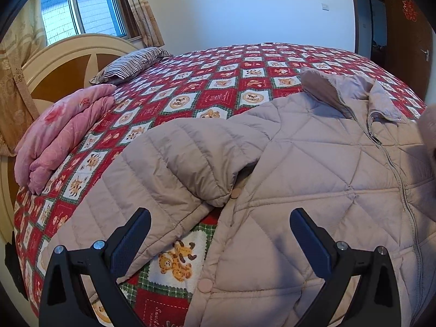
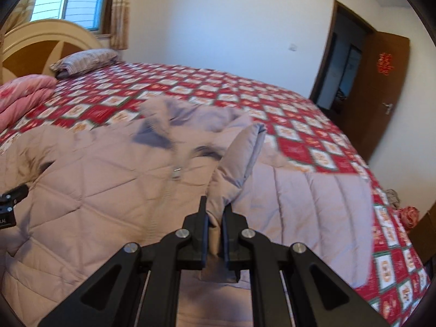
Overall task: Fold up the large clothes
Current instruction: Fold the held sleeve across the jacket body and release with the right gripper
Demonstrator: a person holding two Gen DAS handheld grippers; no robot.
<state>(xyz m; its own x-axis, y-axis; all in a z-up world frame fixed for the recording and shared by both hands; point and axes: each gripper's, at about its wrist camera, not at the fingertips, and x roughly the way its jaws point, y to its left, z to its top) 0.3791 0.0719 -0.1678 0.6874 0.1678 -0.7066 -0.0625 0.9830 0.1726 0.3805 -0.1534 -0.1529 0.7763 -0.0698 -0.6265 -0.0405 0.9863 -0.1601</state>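
Your right gripper (image 2: 216,212) is pinched tight on the jacket's sleeve (image 2: 237,160): the cuff end is bunched between the pads and the sleeve rises from the jaws as a folded ridge over the jacket front. The frame is smeared by motion, so fine detail on the fabric is soft.

Your left gripper (image 1: 219,218) is spread wide, nothing between the fingers (image 1: 141,226). It hangs just over the near hem, above the gap where the other sleeve (image 1: 174,158) lies doubled back beside the body panel. Bedspread shows through that gap.

The quilted beige jacket (image 1: 313,163) lies front up on the bed, zipped, collar (image 1: 340,90) pointing away from you. Snap buttons (image 1: 205,286) sit along the near side edge.

Under it: the red teddy-bear bedspread (image 1: 218,81).

Further back on the left: a folded pink quilt (image 1: 62,133), then a striped pillow (image 1: 130,65) against the headboard (image 1: 68,51).

Far side: window (image 1: 81,8) and curtain, white wall, open brown door (image 2: 381,95) at the right.
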